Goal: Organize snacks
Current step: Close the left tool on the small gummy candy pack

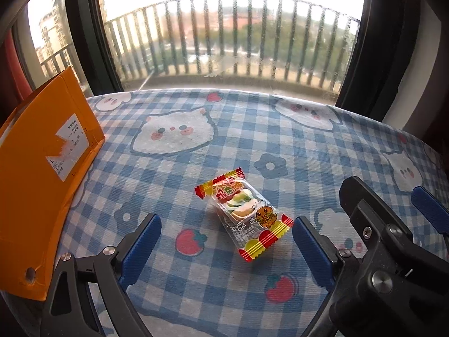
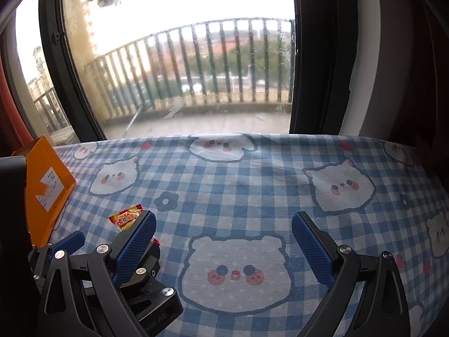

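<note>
A small clear snack packet [image 1: 243, 213] with red and yellow ends and a burger cartoon lies on the blue checked tablecloth [image 1: 252, 140]. My left gripper [image 1: 226, 234] is open, its blue pads on either side of the packet's near end, not touching it. An orange box [image 1: 42, 163] stands at the left. In the right wrist view my right gripper [image 2: 224, 237] is open and empty over the cloth [image 2: 238, 191]; the packet [image 2: 126, 217] shows partly behind its left finger, and the orange box [image 2: 46, 191] is at the far left.
The right gripper's black frame [image 1: 393, 252] sits close to the right of my left gripper. A large window with a balcony railing [image 1: 224, 42] lies just past the table's far edge. The table edge curves away at the right.
</note>
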Motion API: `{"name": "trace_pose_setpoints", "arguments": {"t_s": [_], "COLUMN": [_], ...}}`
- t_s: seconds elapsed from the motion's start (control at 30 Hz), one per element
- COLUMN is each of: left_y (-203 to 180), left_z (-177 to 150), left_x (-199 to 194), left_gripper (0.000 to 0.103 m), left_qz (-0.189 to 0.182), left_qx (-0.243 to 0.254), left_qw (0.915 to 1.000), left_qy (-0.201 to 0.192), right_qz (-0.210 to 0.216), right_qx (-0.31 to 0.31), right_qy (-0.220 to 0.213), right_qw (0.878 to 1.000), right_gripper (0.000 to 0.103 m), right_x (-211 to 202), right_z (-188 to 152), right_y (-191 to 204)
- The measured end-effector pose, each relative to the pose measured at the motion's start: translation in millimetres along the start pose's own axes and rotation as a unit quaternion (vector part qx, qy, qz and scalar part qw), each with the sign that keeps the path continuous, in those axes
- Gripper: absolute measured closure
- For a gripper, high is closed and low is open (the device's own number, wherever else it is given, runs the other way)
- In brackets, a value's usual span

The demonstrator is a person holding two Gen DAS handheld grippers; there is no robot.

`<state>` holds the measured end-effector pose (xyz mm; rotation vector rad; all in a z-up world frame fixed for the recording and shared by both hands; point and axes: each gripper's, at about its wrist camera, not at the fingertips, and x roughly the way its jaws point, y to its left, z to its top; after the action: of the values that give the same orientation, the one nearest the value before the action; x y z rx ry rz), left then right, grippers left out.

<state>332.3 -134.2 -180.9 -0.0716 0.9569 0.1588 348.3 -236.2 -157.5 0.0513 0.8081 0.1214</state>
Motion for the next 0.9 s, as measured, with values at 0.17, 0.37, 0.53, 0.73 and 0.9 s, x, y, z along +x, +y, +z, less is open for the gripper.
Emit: {"name": "trace_pose_setpoints", "arguments": {"t_s": [0.17,0.37,0.53,0.73,0.9], "left_y": [-2,-11,-12,-12,-14], "left_z": [1,5,7,12,15], "left_x": [11,12,12,14,19], "left_gripper": [0.015,0.017,0.024,0.027,0.027], "left_qz": [0.012,0.023,0.023,0.018,0.02], "left_qx": [-0.008,-0.001,-0.005,-0.003,0.01], "left_qw": [0.9998,0.9995,0.9994,0.9995,0.9991], "left_qy": [-0.013,-0.023,-0.026,-0.027,-0.038], "right_qz": [-0.007,-0.012,-0.021,-0.023,-0.03], "right_qx": [0.007,0.027,0.033,0.04,0.047], "right_qy": [0.01,0.014,0.008,-0.003,-0.001], "right_qw": [1.0,0.999,0.999,0.999,0.998], "right_gripper": [0.004,0.004,0.004,0.004,0.004], "right_x": [10,15,12,6,10], "right_z": [-4,-4,-3,-1,-2], "right_y": [-6,-15,-18,-21,-22]}}
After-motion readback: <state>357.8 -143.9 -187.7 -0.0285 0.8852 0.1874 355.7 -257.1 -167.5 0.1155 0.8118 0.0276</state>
